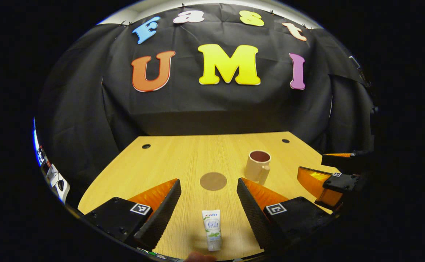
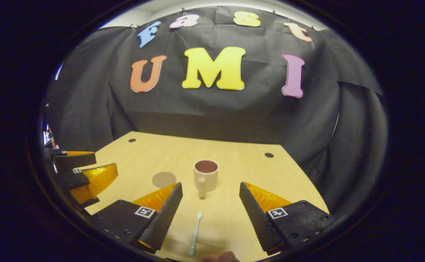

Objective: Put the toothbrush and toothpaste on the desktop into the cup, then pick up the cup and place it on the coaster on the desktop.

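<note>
**Both grippers spread wide, nothing yet picked up**

In the left gripper view the left gripper [image 1: 209, 198] is seen with its fingers set wide apart and nothing held between them. The toothpaste [image 1: 211, 229] lies flat on the desktop [image 1: 183, 156] at the bottom centre of the frame, between the two fingers and lengthwise along them. The coaster [image 1: 213, 181] sits just above it at the frame's centre, and the cup [image 1: 258, 166] stands upright right of centre, its handle turned toward the camera.

In the right gripper view the right gripper [image 2: 210, 202] is likewise held open and empty. The toothbrush [image 2: 194, 233] lies at the bottom centre, between the fingers, pointing up the frame toward the cup, which stands near the middle with the coaster to its left.

The step in hand is judged to be the first pickup. For a sound grasp, each gripper should be lowered until the fingers straddle the item across its narrow width, then closed near the middle so that it does not tip. The toothbrush is thin and low, so the fingertips should be brought close to the wood before closing. The cup's mouth is narrow, so items should be turned upright before release.
</note>
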The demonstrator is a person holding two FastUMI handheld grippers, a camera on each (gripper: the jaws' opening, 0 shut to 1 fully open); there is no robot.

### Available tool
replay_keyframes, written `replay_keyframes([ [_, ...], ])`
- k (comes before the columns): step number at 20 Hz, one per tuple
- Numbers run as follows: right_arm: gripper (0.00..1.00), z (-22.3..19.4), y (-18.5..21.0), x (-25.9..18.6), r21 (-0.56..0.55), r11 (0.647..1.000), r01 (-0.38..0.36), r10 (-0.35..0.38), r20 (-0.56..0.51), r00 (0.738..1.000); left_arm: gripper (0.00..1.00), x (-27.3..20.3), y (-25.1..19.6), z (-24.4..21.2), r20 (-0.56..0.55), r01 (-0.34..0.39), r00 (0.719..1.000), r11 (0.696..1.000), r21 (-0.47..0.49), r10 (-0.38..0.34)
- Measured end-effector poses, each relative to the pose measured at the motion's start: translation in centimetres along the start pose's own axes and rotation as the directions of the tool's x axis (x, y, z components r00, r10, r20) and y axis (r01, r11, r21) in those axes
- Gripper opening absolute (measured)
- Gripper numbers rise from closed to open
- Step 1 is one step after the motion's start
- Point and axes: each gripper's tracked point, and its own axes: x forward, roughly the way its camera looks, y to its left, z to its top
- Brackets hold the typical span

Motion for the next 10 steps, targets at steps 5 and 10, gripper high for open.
replay_keyframes([
  [5,0.96,-5.5,1.6,1.2,-0.024,0.999,-0.031,0.027,-0.145,0.989,0.98,-0.3,-0.6,-6.0,-0.152,0.025,0.988,1.0,-0.012,-0.026],
  [10,0.96,-9.4,2.6,3.3,-0.007,0.999,-0.036,0.033,-0.271,0.962,0.99,-0.4,-0.3,-9.5,-0.252,0.018,0.968,1.0,-0.023,-0.023],
])
